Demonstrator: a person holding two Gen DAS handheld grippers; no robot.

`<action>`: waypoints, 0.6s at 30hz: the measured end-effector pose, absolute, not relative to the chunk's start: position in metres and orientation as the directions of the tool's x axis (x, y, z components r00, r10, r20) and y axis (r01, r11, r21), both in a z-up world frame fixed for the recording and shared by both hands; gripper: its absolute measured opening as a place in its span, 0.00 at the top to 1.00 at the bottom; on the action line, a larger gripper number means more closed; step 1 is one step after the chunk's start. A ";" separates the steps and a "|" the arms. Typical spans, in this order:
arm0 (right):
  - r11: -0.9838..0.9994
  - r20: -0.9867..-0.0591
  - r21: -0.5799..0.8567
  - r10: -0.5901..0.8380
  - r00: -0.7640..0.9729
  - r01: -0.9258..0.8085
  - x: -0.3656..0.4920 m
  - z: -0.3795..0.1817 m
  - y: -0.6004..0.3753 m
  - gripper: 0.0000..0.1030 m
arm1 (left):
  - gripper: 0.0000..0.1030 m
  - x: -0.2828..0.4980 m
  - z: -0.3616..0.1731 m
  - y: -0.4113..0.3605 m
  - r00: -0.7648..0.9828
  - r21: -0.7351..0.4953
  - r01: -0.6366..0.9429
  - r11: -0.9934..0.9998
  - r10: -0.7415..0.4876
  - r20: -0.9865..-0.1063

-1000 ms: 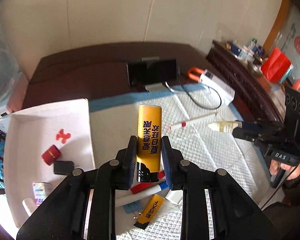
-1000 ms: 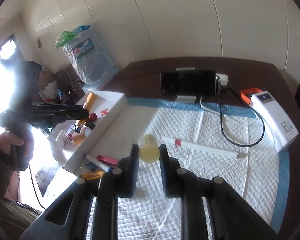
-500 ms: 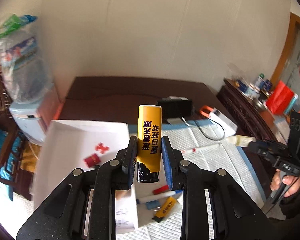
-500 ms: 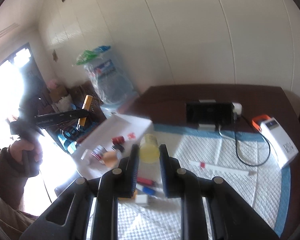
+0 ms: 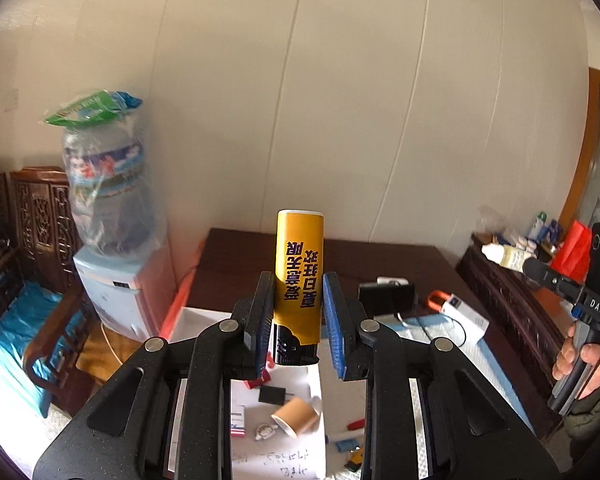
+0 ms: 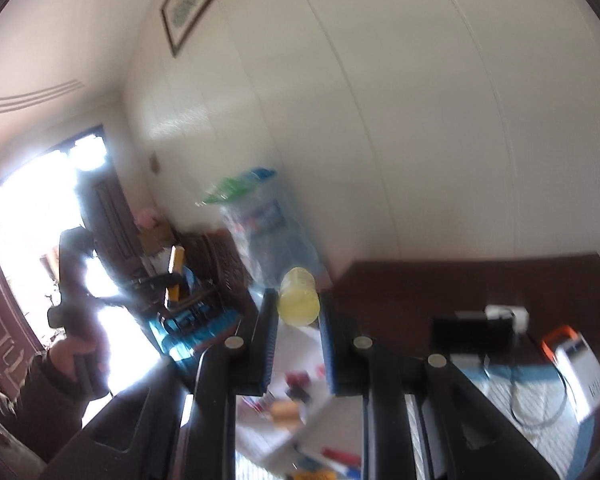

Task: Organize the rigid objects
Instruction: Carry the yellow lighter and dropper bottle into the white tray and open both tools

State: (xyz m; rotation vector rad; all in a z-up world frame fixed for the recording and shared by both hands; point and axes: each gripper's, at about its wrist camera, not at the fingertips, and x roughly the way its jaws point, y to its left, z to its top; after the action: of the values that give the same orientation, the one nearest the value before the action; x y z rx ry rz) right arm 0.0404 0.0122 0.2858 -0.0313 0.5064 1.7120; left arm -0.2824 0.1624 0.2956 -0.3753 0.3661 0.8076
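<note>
Grippers number two: the left gripper (image 5: 296, 312) pinches one yellow lighter (image 5: 299, 276), the right gripper (image 6: 298, 316) one small bottle (image 6: 299, 297). Both have risen well above the white tray (image 5: 300, 456), which now lies low in view.

The left gripper (image 5: 296, 320) clamps a yellow lighter (image 5: 298, 280) above the white tray (image 5: 284, 432).
</note>
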 end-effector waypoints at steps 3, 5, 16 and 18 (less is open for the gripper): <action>-0.148 -0.308 0.285 0.922 -0.236 -0.947 0.019 0.286 0.033 0.82 | 0.77 -0.294 0.290 0.168 0.628 -0.193 -0.761 0.619 0.631 -0.455; -0.152 -0.340 0.282 0.907 -0.247 -0.947 0.005 0.276 0.053 0.82 | 0.77 -0.299 0.283 0.175 0.616 -0.198 -0.771 0.605 0.631 -0.472; -0.079 -0.582 0.310 0.772 -0.255 -0.947 -0.027 0.174 0.140 0.82 | 0.77 -0.309 0.186 0.234 0.551 -0.273 -0.815 0.511 0.537 -0.639; -0.056 -0.627 0.310 0.739 -0.248 -0.949 -0.029 0.154 0.152 0.82 | 0.77 -0.307 0.164 0.245 0.539 -0.289 -0.822 0.491 0.506 -0.674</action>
State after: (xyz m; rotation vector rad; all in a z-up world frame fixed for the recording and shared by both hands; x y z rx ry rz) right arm -0.0286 0.1519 0.1544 -0.3542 0.8025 1.6516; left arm -0.3073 0.2452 0.1641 -0.6453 0.5543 0.8579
